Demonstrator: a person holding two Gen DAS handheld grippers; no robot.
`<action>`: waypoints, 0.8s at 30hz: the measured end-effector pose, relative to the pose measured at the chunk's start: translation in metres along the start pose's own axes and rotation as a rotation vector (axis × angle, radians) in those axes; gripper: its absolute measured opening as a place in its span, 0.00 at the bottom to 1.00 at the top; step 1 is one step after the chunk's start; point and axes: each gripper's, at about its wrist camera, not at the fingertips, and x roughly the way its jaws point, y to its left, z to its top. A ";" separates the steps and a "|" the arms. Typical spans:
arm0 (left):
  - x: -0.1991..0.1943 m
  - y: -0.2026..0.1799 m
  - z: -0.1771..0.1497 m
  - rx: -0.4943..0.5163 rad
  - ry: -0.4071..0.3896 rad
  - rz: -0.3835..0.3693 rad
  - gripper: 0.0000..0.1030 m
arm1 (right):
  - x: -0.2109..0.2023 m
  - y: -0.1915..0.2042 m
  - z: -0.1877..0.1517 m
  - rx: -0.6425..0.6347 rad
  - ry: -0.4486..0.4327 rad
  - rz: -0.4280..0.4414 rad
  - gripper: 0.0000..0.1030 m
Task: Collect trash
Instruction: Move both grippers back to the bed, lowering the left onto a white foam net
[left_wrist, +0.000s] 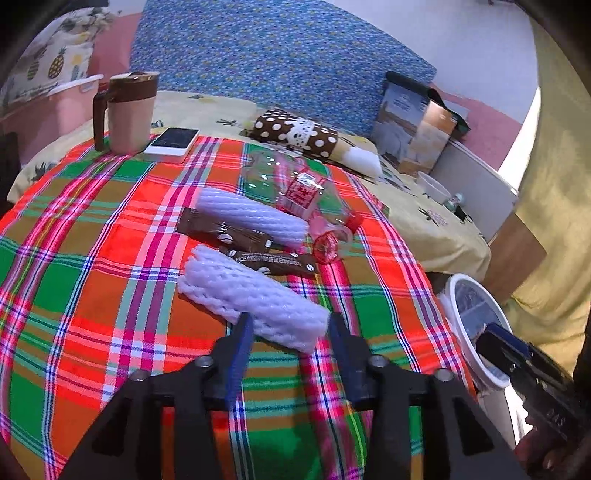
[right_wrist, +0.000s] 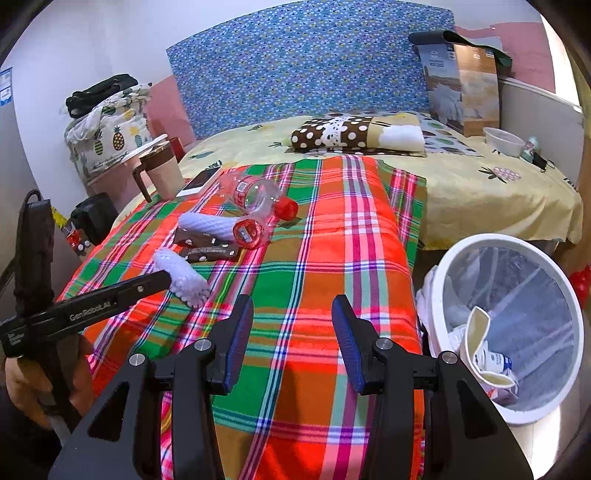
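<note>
Plaid table (left_wrist: 110, 295) before a bed, my left tongs (left_wrist: 291, 328) wide around the near foam net (left_wrist: 255, 299), right tongs (right_wrist: 293, 317) wide and empty beside the bin (right_wrist: 461, 251).

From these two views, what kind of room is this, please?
Most likely a bedroom in a home. A bed with a yellow sheet and a polka-dot pillow stands behind the plaid-covered table, against a blue patterned headboard.
</note>
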 end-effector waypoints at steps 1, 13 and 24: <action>0.003 0.002 0.002 -0.023 0.002 -0.001 0.50 | 0.001 0.000 0.001 -0.001 0.000 0.002 0.45; 0.043 0.005 0.015 -0.113 0.043 0.095 0.50 | 0.013 -0.001 0.005 0.006 0.009 0.021 0.45; 0.043 -0.002 0.012 0.003 0.045 0.142 0.31 | 0.014 0.001 0.007 -0.001 0.018 0.028 0.45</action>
